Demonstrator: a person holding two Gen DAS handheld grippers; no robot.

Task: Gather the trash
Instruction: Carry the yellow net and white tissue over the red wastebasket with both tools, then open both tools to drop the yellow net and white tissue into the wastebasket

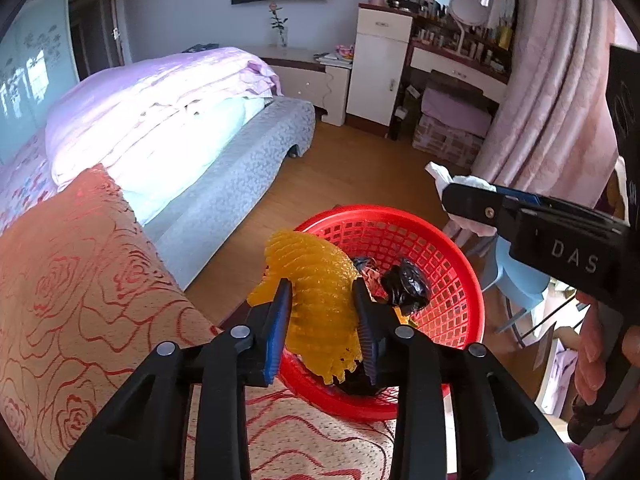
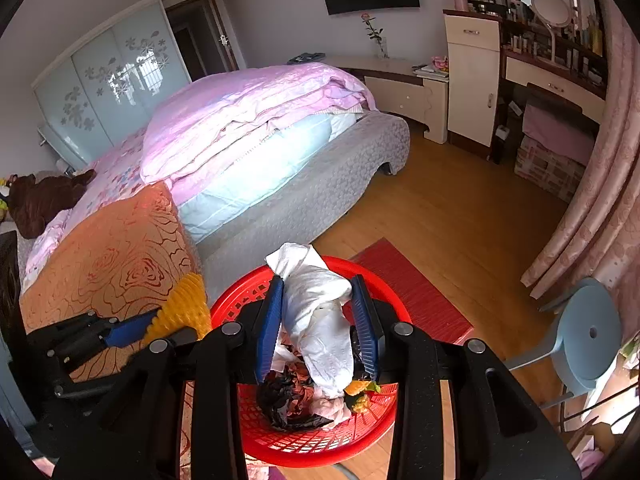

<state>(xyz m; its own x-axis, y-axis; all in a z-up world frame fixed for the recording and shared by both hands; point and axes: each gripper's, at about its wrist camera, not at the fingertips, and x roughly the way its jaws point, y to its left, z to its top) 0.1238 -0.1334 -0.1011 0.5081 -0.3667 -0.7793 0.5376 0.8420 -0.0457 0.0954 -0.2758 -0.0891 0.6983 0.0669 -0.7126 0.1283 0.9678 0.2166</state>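
Observation:
A red plastic basket (image 1: pixel 400 216) (image 2: pixel 320 450) holds a crumpled black bag (image 1: pixel 406 284) (image 2: pixel 280 396), pinkish wrappers and orange scraps. My left gripper (image 1: pixel 322 284) (image 2: pixel 156 320) hangs over the basket's near-left rim, shut on a yellow foam net (image 1: pixel 316 276) (image 2: pixel 186 304) that fills the gap between its blue pads. My right gripper (image 2: pixel 318 308) (image 1: pixel 452 196) is above the basket, shut on a crumpled white tissue (image 2: pixel 316 320) (image 1: pixel 460 182) that droops toward the trash below.
An orange rose-patterned cloth (image 1: pixel 80 280) (image 2: pixel 120 256) lies beside the basket, with a bed under a pink quilt (image 2: pixel 260 112) behind it. A red mat (image 2: pixel 416 292) is on the wooden floor. A light blue stool (image 2: pixel 592 332) and pink curtain (image 2: pixel 600 200) are right. A person's hand (image 1: pixel 592 360) grips the right tool.

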